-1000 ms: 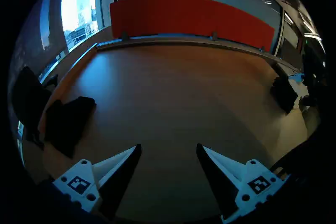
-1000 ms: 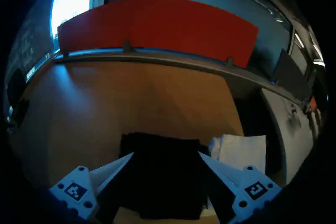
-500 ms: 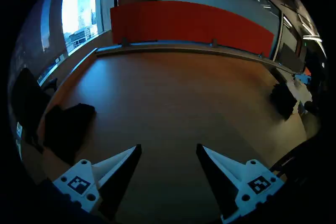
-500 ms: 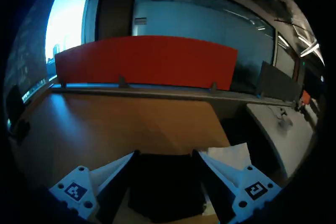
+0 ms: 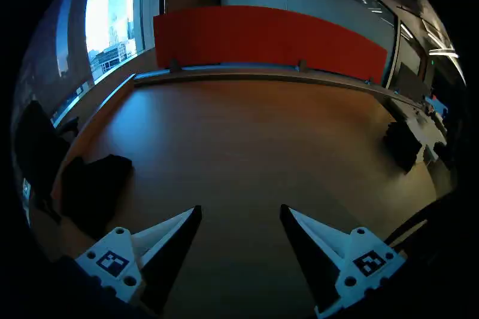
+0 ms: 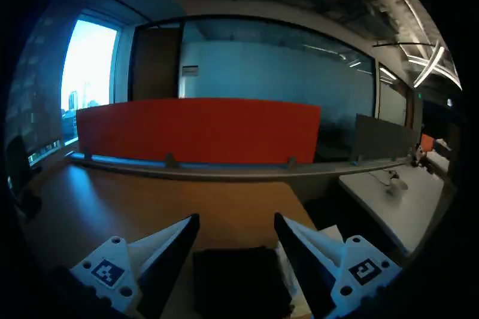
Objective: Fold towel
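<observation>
The right tool, wide and empty like the left tool, has been tipped up from the black towel, likely folded.

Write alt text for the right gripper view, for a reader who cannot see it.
The right gripper, its white fingers open, points over a dark folded towel lying on a wooden table, with a pale cloth beside the towel. Beyond stand a red divider panel, a bright window at left and a grey desk at right.
</observation>
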A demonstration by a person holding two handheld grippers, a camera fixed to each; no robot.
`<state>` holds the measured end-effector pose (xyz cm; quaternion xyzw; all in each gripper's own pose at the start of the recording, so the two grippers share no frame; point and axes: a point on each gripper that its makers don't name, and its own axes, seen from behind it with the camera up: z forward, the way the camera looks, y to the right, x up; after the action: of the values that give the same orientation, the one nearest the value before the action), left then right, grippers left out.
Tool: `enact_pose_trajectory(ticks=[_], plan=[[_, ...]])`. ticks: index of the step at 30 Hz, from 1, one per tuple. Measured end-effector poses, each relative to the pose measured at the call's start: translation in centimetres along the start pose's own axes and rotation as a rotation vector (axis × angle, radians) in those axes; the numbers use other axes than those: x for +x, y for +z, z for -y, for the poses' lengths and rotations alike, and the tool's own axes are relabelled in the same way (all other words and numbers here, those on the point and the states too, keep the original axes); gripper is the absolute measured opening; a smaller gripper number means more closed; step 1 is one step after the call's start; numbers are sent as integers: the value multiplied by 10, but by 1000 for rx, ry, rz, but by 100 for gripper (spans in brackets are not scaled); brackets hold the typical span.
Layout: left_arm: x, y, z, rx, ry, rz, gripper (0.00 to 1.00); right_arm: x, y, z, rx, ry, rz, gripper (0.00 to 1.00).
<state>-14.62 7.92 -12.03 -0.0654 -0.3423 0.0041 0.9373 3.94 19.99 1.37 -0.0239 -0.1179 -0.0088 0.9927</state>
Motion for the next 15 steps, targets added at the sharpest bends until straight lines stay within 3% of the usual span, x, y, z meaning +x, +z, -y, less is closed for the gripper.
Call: enact_pose_trajectory(ticks=[9,15], plan=[[11,3,0,-1,11,-29,97,9,-1,4,-16,5,-43,96],[26,4,2,4,0,-80,97,21,-1,14,-18,15,-68,96]])
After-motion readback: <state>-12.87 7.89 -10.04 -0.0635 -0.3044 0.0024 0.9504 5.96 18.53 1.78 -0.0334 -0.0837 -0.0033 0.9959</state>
